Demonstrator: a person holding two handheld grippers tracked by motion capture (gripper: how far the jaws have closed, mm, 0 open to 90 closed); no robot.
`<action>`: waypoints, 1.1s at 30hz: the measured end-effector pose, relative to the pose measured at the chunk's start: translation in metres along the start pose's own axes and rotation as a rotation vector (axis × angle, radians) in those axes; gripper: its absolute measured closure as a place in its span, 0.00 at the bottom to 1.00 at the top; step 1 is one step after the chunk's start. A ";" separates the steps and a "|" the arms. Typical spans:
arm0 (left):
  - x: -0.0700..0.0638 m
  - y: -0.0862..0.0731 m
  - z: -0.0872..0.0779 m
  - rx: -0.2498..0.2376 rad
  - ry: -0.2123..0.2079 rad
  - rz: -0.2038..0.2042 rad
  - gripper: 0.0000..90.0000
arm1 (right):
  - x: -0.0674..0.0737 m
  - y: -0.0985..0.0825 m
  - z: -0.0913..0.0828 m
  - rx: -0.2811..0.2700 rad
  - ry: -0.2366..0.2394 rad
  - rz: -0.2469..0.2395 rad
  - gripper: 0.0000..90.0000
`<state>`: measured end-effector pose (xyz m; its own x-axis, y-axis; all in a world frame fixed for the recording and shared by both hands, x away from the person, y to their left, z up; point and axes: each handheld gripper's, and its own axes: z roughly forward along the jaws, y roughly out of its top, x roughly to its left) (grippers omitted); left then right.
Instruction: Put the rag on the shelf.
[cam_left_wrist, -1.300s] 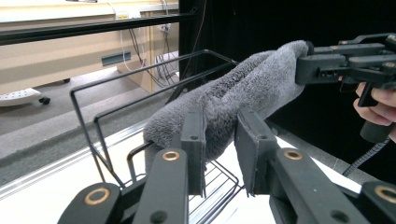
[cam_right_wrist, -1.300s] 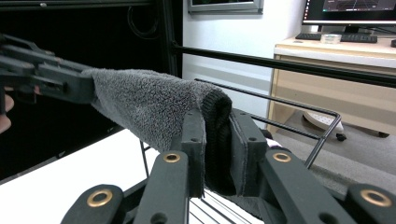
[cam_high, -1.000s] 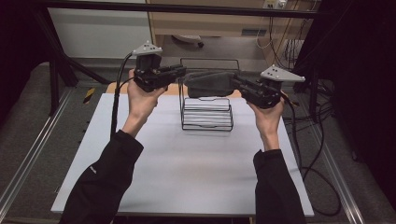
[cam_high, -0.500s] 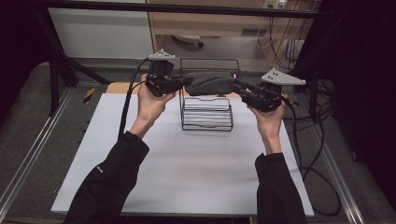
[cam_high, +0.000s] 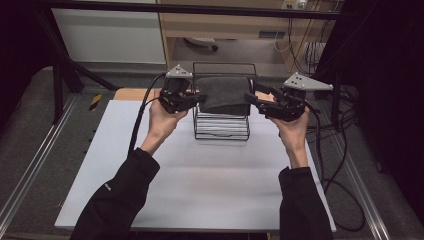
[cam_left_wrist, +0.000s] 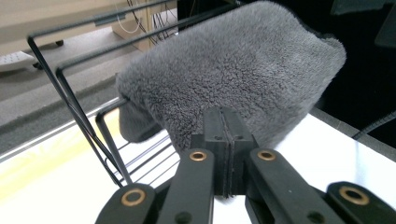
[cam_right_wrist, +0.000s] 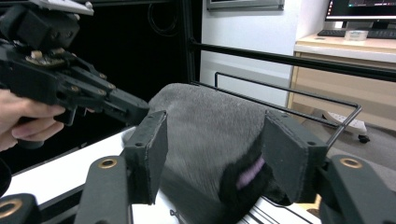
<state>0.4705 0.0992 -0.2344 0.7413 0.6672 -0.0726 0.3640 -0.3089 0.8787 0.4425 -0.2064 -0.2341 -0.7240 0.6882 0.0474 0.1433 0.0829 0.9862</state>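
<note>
While left gripper (cam_high: 200, 100) pinches the grey towel (cam_high: 225, 93) over the wire rack (cam_high: 221, 131), right gripper (cam_high: 252, 97) jaws have just been opening, towel edge between them, unpinched.

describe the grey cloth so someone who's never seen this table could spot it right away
On the white table, look to the far middle, where a black wire rack stands. The grey cloth is draped over its top, between the two tongs: the one soft, fuzzy thing there.

1. The white table (cam_high: 200, 185) lies bare across the lower half of the high view: free passage.
2. At upper centre, the wire rack (cam_high: 222, 127) with the grey towel (cam_high: 225, 94) draped over it blocks the way.
3. Cables (cam_high: 340, 165) crowd the right edge.
</note>
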 end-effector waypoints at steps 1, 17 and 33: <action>0.000 -0.002 0.001 0.003 -0.001 0.000 1.00 | 0.000 0.000 0.001 0.008 0.001 0.001 0.57; 0.001 -0.025 0.024 0.030 0.029 0.006 1.00 | -0.008 -0.034 0.020 0.156 -0.082 0.049 1.00; 0.008 -0.028 0.017 0.004 0.009 -0.008 0.93 | -0.011 -0.041 0.014 0.107 -0.066 0.083 0.84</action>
<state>0.4754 0.1016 -0.2680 0.7333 0.6758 -0.0754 0.3723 -0.3062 0.8762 0.4538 -0.2074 -0.2769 -0.6609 0.7418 0.1135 0.2744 0.0981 0.9566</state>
